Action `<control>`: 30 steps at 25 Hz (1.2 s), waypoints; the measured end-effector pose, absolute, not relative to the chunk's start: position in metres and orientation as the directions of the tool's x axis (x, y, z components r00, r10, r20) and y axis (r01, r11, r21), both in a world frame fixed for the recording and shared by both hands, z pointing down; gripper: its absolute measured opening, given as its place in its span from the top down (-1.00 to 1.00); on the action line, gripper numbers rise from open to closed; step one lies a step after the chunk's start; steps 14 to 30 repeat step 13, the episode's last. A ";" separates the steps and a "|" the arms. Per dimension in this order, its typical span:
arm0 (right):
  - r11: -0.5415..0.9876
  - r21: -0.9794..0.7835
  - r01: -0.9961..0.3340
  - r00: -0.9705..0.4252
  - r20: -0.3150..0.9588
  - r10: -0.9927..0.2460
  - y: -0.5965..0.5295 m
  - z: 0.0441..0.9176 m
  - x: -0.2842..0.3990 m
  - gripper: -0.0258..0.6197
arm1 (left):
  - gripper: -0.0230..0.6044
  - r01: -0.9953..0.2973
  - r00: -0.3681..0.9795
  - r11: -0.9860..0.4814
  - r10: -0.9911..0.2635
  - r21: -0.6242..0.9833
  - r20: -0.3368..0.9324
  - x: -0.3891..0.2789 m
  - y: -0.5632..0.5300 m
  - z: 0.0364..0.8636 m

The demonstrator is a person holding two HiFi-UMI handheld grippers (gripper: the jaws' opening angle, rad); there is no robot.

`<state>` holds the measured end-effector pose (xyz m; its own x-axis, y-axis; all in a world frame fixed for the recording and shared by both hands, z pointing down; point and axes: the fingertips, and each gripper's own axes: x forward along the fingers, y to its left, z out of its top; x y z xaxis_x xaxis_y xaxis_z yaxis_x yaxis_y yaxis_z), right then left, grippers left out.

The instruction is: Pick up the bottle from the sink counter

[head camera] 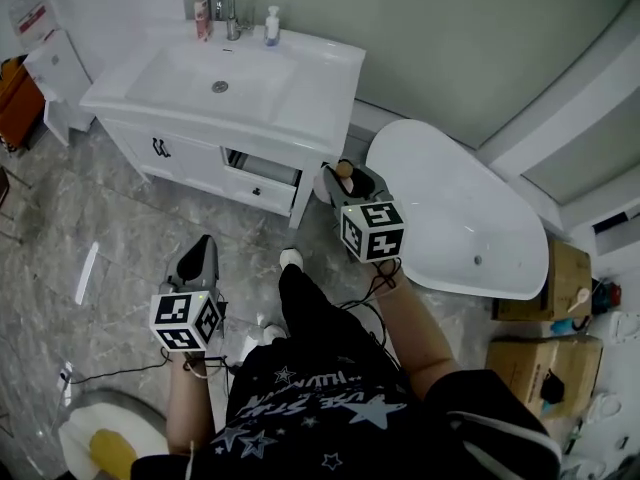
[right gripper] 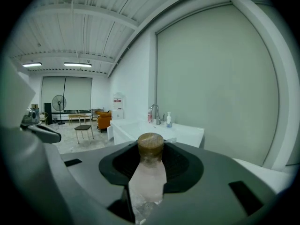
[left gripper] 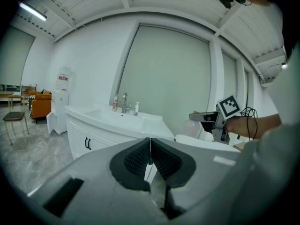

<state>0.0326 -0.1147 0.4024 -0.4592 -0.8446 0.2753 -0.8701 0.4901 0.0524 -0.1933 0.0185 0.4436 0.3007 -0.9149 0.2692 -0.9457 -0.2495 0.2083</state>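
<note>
My right gripper (head camera: pixel 340 176) is shut on a pale pink translucent bottle (right gripper: pixel 149 172) with a round wooden cap (right gripper: pixel 150 146). In the head view the cap (head camera: pixel 344 168) shows between the jaws, held in the air between the sink counter (head camera: pixel 320 68) and the bathtub. The bottle stands upright between the dark pads (right gripper: pixel 183 165). Low at the left, my left gripper (head camera: pixel 205 244) hangs shut and holds nothing; its pads (left gripper: pixel 138 159) meet. A pump bottle (head camera: pixel 272 26) and a pink tube (head camera: pixel 203 18) stand by the faucet (head camera: pixel 230 13) at the back of the counter.
A white bathtub (head camera: pixel 450 208) lies to the right. One drawer (head camera: pixel 262 168) of the vanity stands open. A white cabinet (head camera: pixel 55 68) is at the far left, and cardboard boxes (head camera: pixel 545 368) at the right. Cables trail on the marble floor (head camera: pixel 100 268).
</note>
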 end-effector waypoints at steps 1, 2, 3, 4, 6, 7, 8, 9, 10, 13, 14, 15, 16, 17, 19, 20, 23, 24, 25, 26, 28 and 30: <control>0.496 0.053 -0.867 -0.464 0.282 -0.840 -0.105 0.404 0.034 0.49 | 0.86 -0.944 0.306 -0.252 -0.912 0.215 0.272 -0.189 0.024 0.446; 0.500 0.055 -0.864 -0.466 0.288 -0.837 -0.096 0.406 0.037 0.49 | 0.86 -0.941 0.312 -0.257 -0.909 0.220 0.276 -0.184 0.029 0.449; 0.502 0.057 -0.863 -0.466 0.293 -0.835 -0.089 0.408 0.039 0.49 | 0.86 -0.939 0.320 -0.262 -0.905 0.224 0.280 -0.179 0.033 0.451; 0.503 0.056 -0.862 -0.467 0.297 -0.833 -0.082 0.410 0.042 0.49 | 0.86 -0.937 0.326 -0.268 -0.902 0.224 0.284 -0.174 0.036 0.453; 0.505 0.050 -0.862 -0.469 0.302 -0.830 -0.073 0.414 0.047 0.49 | 0.86 -0.935 0.334 -0.278 -0.897 0.219 0.290 -0.166 0.040 0.454; 0.506 0.047 -0.861 -0.470 0.305 -0.828 -0.070 0.416 0.049 0.49 | 0.86 -0.935 0.336 -0.280 -0.896 0.216 0.292 -0.163 0.040 0.455; 0.507 0.043 -0.861 -0.472 0.308 -0.826 -0.068 0.419 0.051 0.49 | 0.86 -0.935 0.336 -0.281 -0.895 0.215 0.293 -0.159 0.040 0.455; 0.509 0.041 -0.860 -0.473 0.311 -0.824 -0.066 0.421 0.054 0.49 | 0.86 -0.935 0.336 -0.281 -0.895 0.216 0.293 -0.156 0.040 0.455; 0.510 0.038 -0.859 -0.474 0.315 -0.822 -0.065 0.424 0.056 0.49 | 0.86 -0.935 0.336 -0.279 -0.895 0.217 0.295 -0.153 0.040 0.456; 0.515 0.031 -0.856 -0.479 0.327 -0.815 -0.061 0.431 0.063 0.49 | 0.86 -0.936 0.334 -0.275 -0.893 0.221 0.302 -0.142 0.041 0.460; 0.515 0.031 -0.856 -0.479 0.327 -0.815 -0.061 0.431 0.063 0.49 | 0.86 -0.936 0.334 -0.275 -0.893 0.221 0.302 -0.142 0.041 0.460; 0.515 0.031 -0.856 -0.479 0.327 -0.815 -0.061 0.431 0.063 0.49 | 0.86 -0.936 0.334 -0.275 -0.893 0.221 0.302 -0.142 0.041 0.460; 0.515 0.031 -0.856 -0.479 0.327 -0.815 -0.061 0.431 0.063 0.49 | 0.86 -0.936 0.334 -0.275 -0.893 0.221 0.302 -0.142 0.041 0.460; 0.515 0.031 -0.856 -0.479 0.327 -0.815 -0.061 0.431 0.063 0.49 | 0.86 -0.936 0.334 -0.275 -0.893 0.221 0.302 -0.142 0.041 0.460; 0.515 0.031 -0.856 -0.479 0.327 -0.815 -0.061 0.431 0.063 0.49 | 0.86 -0.936 0.334 -0.275 -0.893 0.221 0.302 -0.142 0.041 0.460; 0.515 0.031 -0.856 -0.479 0.327 -0.815 -0.061 0.431 0.063 0.49 | 0.86 -0.936 0.334 -0.275 -0.893 0.221 0.302 -0.142 0.041 0.460; 0.515 0.031 -0.856 -0.479 0.327 -0.815 -0.061 0.431 0.063 0.49 | 0.86 -0.936 0.334 -0.275 -0.893 0.221 0.302 -0.142 0.041 0.460; 0.515 0.031 -0.856 -0.479 0.327 -0.815 -0.061 0.431 0.063 0.49 | 0.86 -0.936 0.334 -0.275 -0.893 0.221 0.302 -0.142 0.041 0.460; 0.515 0.031 -0.856 -0.479 0.327 -0.815 -0.061 0.431 0.063 0.49 | 0.86 -0.936 0.334 -0.275 -0.893 0.221 0.302 -0.142 0.041 0.460; 0.515 0.031 -0.856 -0.479 0.327 -0.815 -0.061 0.431 0.063 0.49 | 0.86 -0.936 0.334 -0.275 -0.893 0.221 0.302 -0.142 0.041 0.460; 0.515 0.031 -0.856 -0.479 0.327 -0.815 -0.061 0.431 0.063 0.49 | 0.86 -0.936 0.334 -0.275 -0.893 0.221 0.302 -0.142 0.041 0.460; 0.515 0.031 -0.856 -0.479 0.327 -0.815 -0.061 0.431 0.063 0.49 | 0.86 -0.936 0.334 -0.275 -0.893 0.221 0.302 -0.142 0.041 0.460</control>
